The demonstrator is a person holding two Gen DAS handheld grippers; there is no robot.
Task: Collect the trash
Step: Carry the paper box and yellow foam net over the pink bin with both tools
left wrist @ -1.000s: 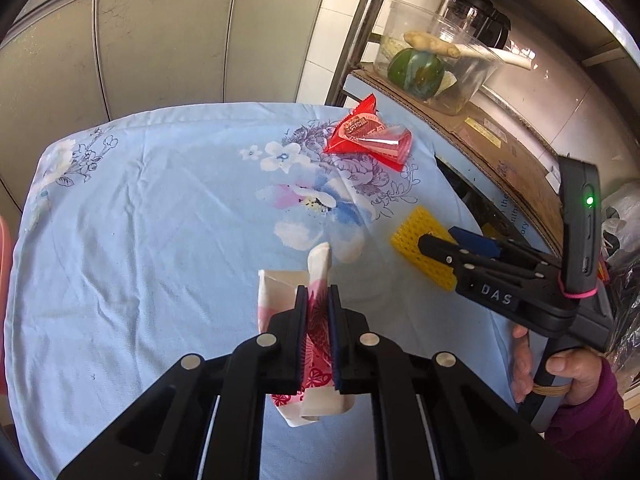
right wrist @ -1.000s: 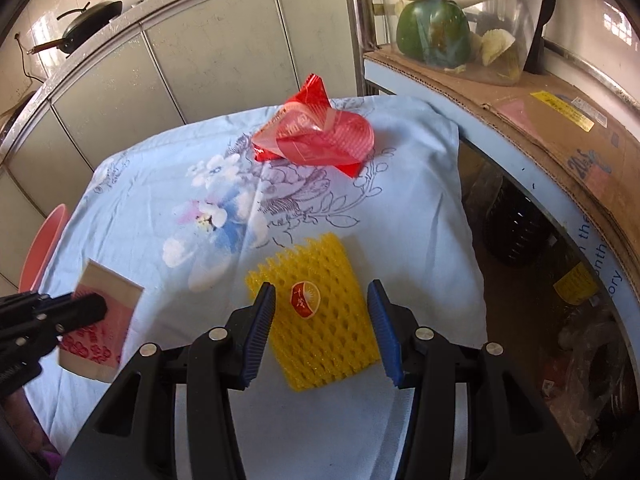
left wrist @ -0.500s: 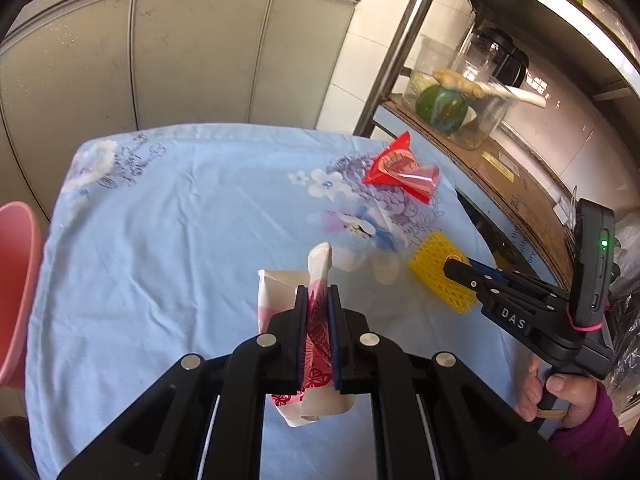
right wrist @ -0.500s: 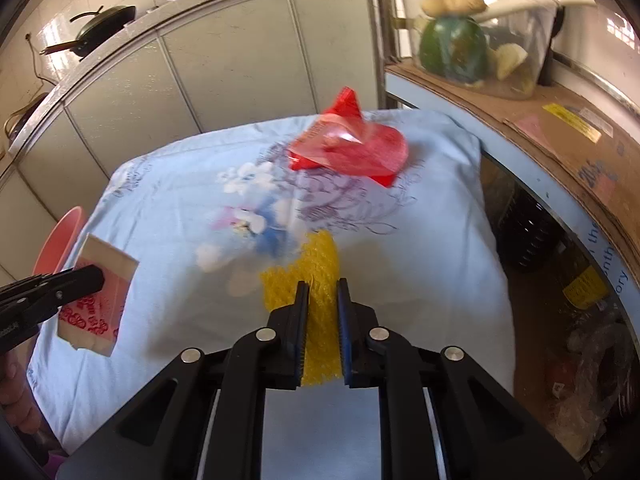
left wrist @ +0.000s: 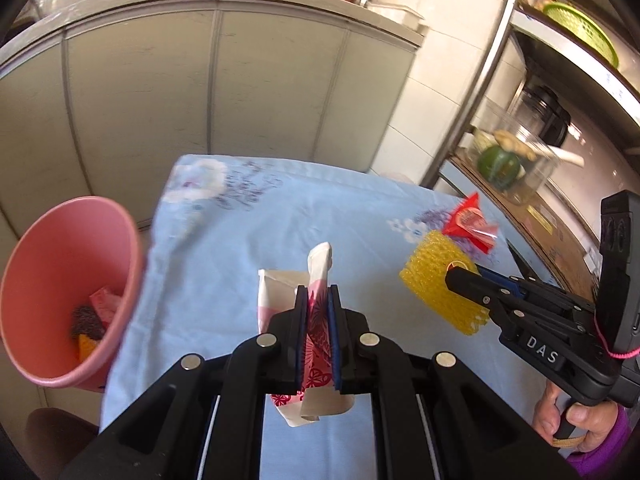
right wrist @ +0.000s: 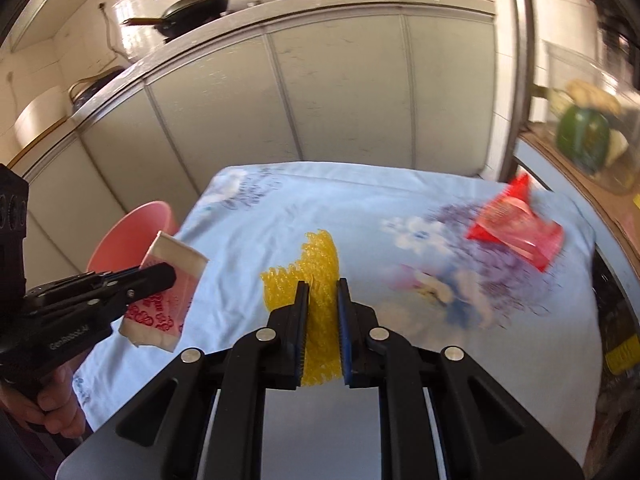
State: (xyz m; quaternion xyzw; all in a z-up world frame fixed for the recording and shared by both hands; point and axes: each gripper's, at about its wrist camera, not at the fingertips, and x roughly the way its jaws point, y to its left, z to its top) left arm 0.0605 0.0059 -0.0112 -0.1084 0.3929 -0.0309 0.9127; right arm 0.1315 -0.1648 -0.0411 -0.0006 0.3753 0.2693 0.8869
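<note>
My left gripper (left wrist: 318, 294) is shut on a pink-and-white paper packet (left wrist: 294, 284) and holds it above the blue floral tablecloth (left wrist: 240, 248). The packet also shows in the right wrist view (right wrist: 164, 296). My right gripper (right wrist: 323, 290) is shut on a yellow foam fruit net (right wrist: 316, 260), lifted off the cloth; the net also shows in the left wrist view (left wrist: 436, 280). A red plastic wrapper (left wrist: 472, 224) lies on the cloth at the far right, also in the right wrist view (right wrist: 516, 224). A pink bin (left wrist: 44, 240) with some trash inside stands left of the table.
Grey cabinets (left wrist: 200, 80) run behind the table. A metal shelf post (left wrist: 480, 80) and a cardboard-lined shelf (left wrist: 540, 216) with a clear container of vegetables (left wrist: 504, 164) stand at the right. Woks (right wrist: 192, 4) sit on the counter.
My right gripper closed on the yellow net and lifted it. Both grippers rose and swung left, bringing the pink bin into view. The left gripper still holds the packet.
</note>
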